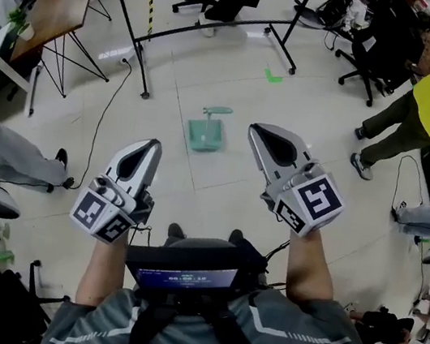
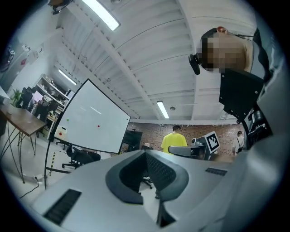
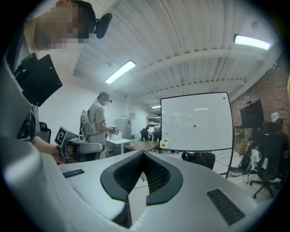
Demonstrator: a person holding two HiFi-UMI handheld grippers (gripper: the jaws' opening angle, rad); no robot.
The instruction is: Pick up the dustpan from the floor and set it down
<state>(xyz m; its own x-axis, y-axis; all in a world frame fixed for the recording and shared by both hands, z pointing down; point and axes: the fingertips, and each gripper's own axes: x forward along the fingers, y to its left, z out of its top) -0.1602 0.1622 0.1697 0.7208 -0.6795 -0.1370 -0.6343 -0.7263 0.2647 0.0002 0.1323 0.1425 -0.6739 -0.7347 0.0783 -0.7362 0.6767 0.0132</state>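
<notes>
The dustpan (image 1: 205,133) lies flat on the floor (image 1: 219,193) ahead of the person, in the open middle stretch and short of the whiteboard stand (image 1: 216,23), with its handle at the far end. In the head view it sits between the two grippers but well apart from both; nothing touches it. The left gripper (image 1: 148,149) and right gripper (image 1: 258,133) are held up at about waist height and point roughly level across the room, not down at the floor. In each gripper view the fingers (image 2: 149,174) are together with nothing between them, on the right (image 3: 144,172) as on the left, so both grippers are empty. Judging from this, the task is at one of its ends: either the pickup is not yet begun, or the dustpan is already set down, and the pictures do not settle which. If the pickup is to come, all of it is left: stoop, part the fingers, take the handle, lift and place.
</notes>
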